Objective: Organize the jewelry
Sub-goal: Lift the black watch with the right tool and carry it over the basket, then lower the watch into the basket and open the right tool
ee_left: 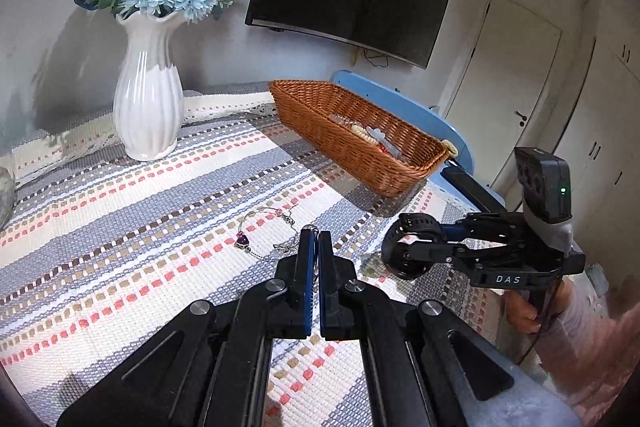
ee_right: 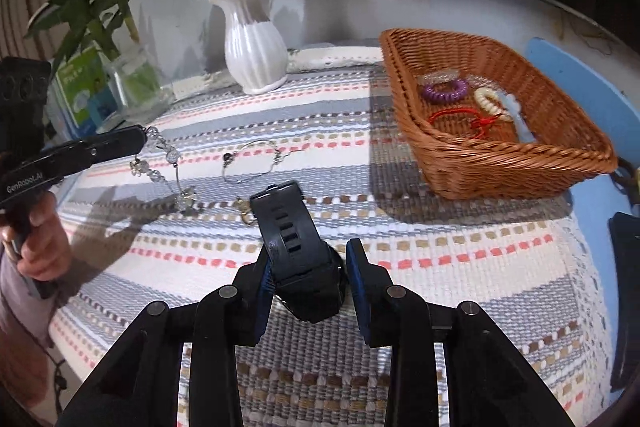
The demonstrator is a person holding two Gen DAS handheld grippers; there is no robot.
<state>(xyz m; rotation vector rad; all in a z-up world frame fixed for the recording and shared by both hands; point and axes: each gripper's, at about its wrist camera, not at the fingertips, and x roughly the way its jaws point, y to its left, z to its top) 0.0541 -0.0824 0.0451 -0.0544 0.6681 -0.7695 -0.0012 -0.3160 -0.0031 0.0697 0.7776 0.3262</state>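
My left gripper [ee_left: 314, 233] is shut on a clear crystal bead bracelet [ee_right: 160, 163], which hangs from its tip [ee_right: 138, 139] down to the striped cloth. Only one bead [ee_left: 310, 227] shows at the tip in the left wrist view. My right gripper [ee_right: 310, 249] stands open around a black watch [ee_right: 296, 239]. Its left pad touches the strap and a gap shows beside the right pad. In the left wrist view the right gripper [ee_left: 406, 233] and the watch [ee_left: 400, 259] sit low over the cloth. A thin silver chain bracelet [ee_right: 250, 163] with a purple charm [ee_left: 241, 239] lies between them.
A wicker basket [ee_right: 500, 163] at the right holds a purple coil tie [ee_right: 444, 91], a cream bead bracelet [ee_right: 486, 99] and a red cord [ee_right: 460, 119]. A small gold piece [ee_right: 246, 209] lies by the watch strap. A white vase [ee_right: 256, 55] and a glass jar [ee_right: 132, 83] stand behind.
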